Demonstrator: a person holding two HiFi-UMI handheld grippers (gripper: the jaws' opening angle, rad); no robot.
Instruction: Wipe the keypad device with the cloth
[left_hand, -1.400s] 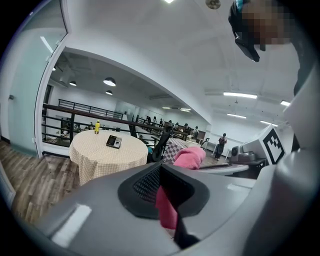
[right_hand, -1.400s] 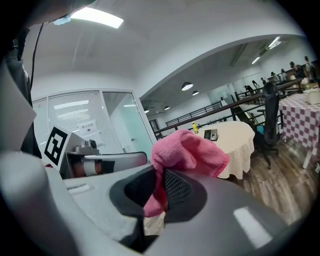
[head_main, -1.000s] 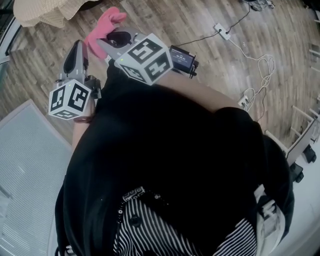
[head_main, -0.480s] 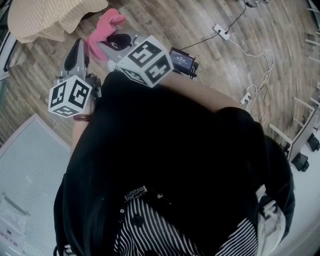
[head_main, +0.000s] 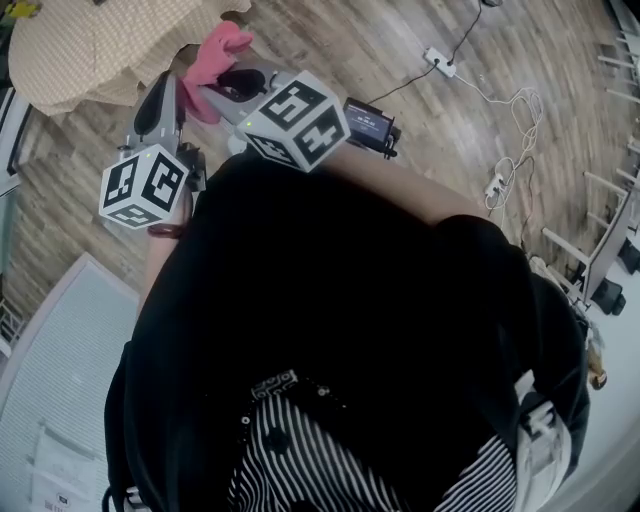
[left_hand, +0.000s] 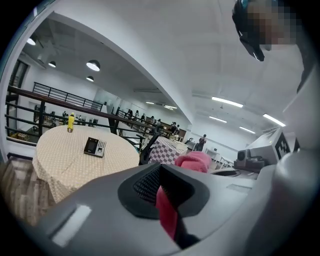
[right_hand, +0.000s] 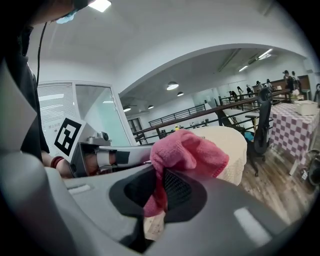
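You hold both grippers close together in front of your black shirt. The left gripper points away from you, and its cube is nearest to your body. The right gripper points to the left, and its cube sits beside a small black screen. The two tips are just beside each other, and the pink cloth sticks out there, next to a table with a beige cover. Below is a wood floor. A power strip and a white cable lie at the right, and a grey mat at the lower left.
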